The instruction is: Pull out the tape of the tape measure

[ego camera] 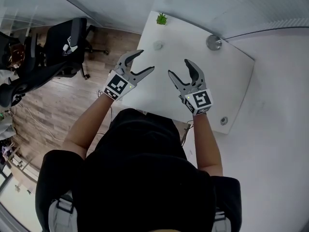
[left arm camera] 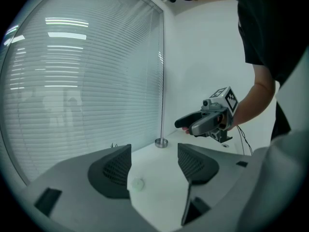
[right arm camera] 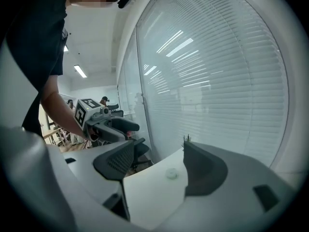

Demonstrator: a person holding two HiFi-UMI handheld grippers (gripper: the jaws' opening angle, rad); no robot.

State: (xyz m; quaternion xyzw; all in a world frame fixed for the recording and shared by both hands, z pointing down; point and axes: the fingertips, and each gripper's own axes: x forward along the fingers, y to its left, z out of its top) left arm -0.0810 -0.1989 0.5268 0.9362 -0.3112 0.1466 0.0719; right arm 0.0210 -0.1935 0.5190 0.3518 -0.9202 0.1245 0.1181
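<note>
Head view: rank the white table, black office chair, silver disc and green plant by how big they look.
1. white table
2. black office chair
3. silver disc and green plant, too alike to rank

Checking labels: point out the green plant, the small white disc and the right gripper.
green plant (ego camera: 161, 19), head view, its leaves
small white disc (ego camera: 158, 45), head view, its top face
right gripper (ego camera: 178, 66), head view, between its fingertips
</note>
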